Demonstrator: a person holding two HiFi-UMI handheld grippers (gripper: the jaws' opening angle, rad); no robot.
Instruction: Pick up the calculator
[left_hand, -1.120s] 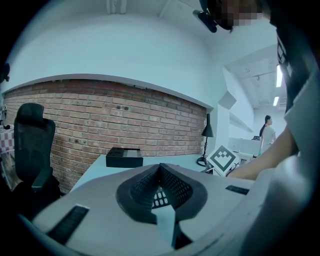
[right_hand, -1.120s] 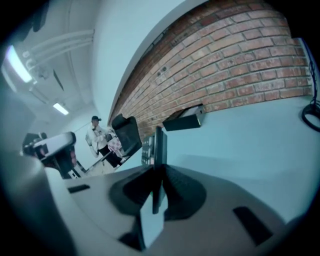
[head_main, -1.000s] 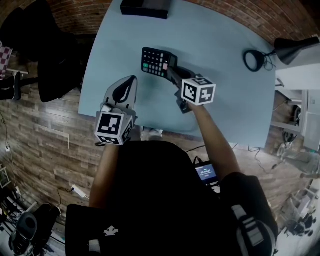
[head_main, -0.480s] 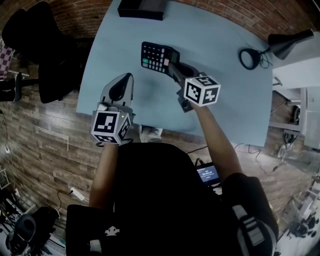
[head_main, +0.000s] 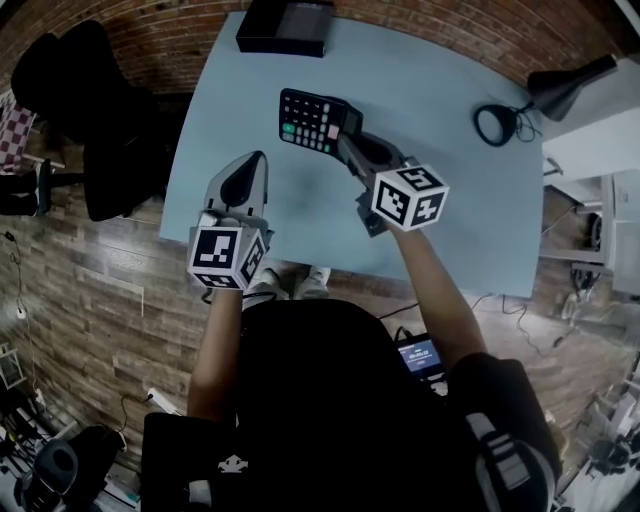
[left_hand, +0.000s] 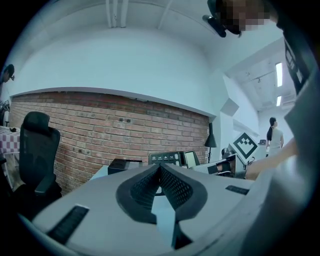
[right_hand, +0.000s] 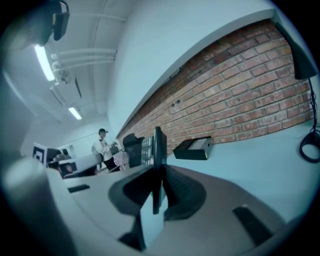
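- While the right claw (head_main: 347, 143) pinches it by its right-hand end, the calculator (head_main: 313, 121) sticks out past the tips, keys facing up, over the far middle of the worktop (head_main: 440, 200).
- In the right gripper view I see it edge-on, a thin dark slab clamped between the two pads.
- My left claw (head_main: 247, 178) is pressed together with nothing in it, its tips meeting. It hangs over the near left part of the worktop, well apart from the calculator.
- A black box (head_main: 285, 28) lies at the far edge, beyond the calculator.
- Off to the right I make out a black lamp (head_main: 565, 88) with a dark ring (head_main: 493, 124) near it.
- A dark office chair (head_main: 85, 110) stands left of the worktop on the wooden floor (head_main: 80, 290).
- A brick wall (right_hand: 240, 100) runs behind the worktop.
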